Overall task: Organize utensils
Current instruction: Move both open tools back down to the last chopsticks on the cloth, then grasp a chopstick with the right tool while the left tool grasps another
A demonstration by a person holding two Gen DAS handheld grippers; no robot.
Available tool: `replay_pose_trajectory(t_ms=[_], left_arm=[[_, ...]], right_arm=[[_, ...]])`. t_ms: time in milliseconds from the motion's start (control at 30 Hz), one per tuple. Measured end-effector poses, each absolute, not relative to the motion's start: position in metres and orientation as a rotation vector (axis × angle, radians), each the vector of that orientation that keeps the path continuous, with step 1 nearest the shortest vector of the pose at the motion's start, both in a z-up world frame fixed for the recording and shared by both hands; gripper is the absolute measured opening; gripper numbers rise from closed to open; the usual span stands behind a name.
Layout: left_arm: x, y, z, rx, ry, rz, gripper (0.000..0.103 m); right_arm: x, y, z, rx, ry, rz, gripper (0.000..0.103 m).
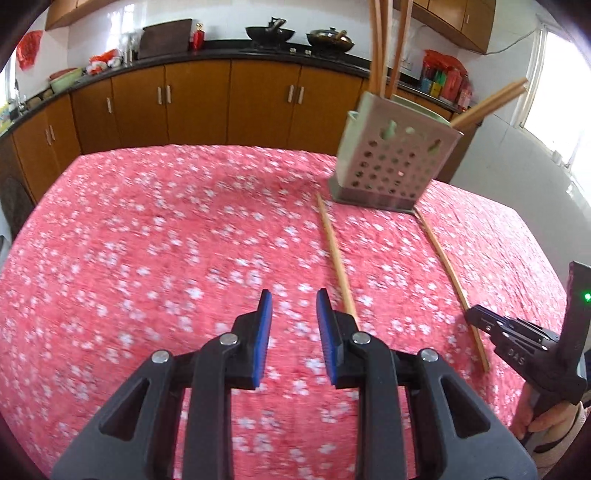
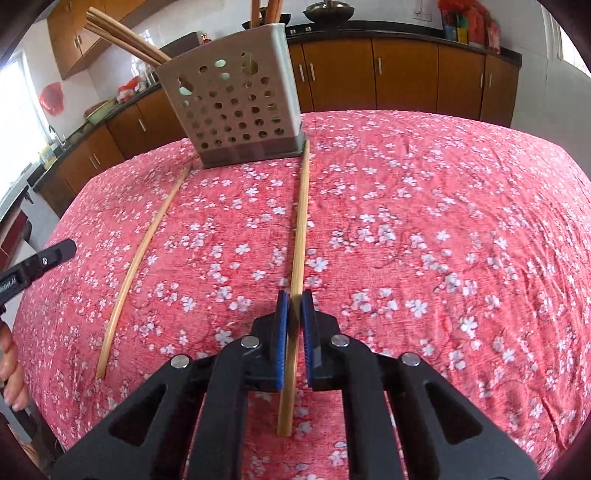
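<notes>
Bamboo chopstick (image 2: 300, 236) clamped between our right gripper (image 2: 294, 306) pads, lying on the red cloth (image 2: 443, 240); left gripper (image 1: 294, 306) narrowly parted, empty, beside the second chopstick (image 1: 334, 254) near the holder (image 1: 391, 162)

Two loose chopsticks lie on the tablecloth (image 2: 443, 229): the left chopstick (image 2: 138, 254) and the right chopstick (image 2: 300, 229). One perforated utensil holder (image 2: 236, 110) stands there, with several more chopsticks (image 2: 122, 37) in it, too bunched to count. Two woks (image 1: 271, 34) sit on the counter.
</notes>
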State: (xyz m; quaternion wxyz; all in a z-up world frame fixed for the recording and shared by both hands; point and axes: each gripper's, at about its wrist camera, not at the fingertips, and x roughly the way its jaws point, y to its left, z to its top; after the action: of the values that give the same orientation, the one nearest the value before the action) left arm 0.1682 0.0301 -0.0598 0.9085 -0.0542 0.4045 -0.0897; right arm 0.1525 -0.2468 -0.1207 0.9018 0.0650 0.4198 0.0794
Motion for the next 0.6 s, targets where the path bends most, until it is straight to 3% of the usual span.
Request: replay_pose_trajectory(t_ms=[333, 467, 600], left_arm=[[0.174, -0.016, -0.083, -0.070, 0.895, -0.274, 0.025], [0.179, -0.028, -0.098, -0.030, 0.929, -0.238, 0.011], [0.182, -0.029, -0.100, 0.001, 0.908, -0.187, 0.008]], right_arm=[[0.156, -0.291, -0.119, 0.208, 0.851, 0.027, 0.008], [0.153, -0.294, -0.118, 0.213, 0.849, 0.029, 0.008], [0.147, -0.292, -0.117, 0.209, 0.846, 0.039, 0.008]])
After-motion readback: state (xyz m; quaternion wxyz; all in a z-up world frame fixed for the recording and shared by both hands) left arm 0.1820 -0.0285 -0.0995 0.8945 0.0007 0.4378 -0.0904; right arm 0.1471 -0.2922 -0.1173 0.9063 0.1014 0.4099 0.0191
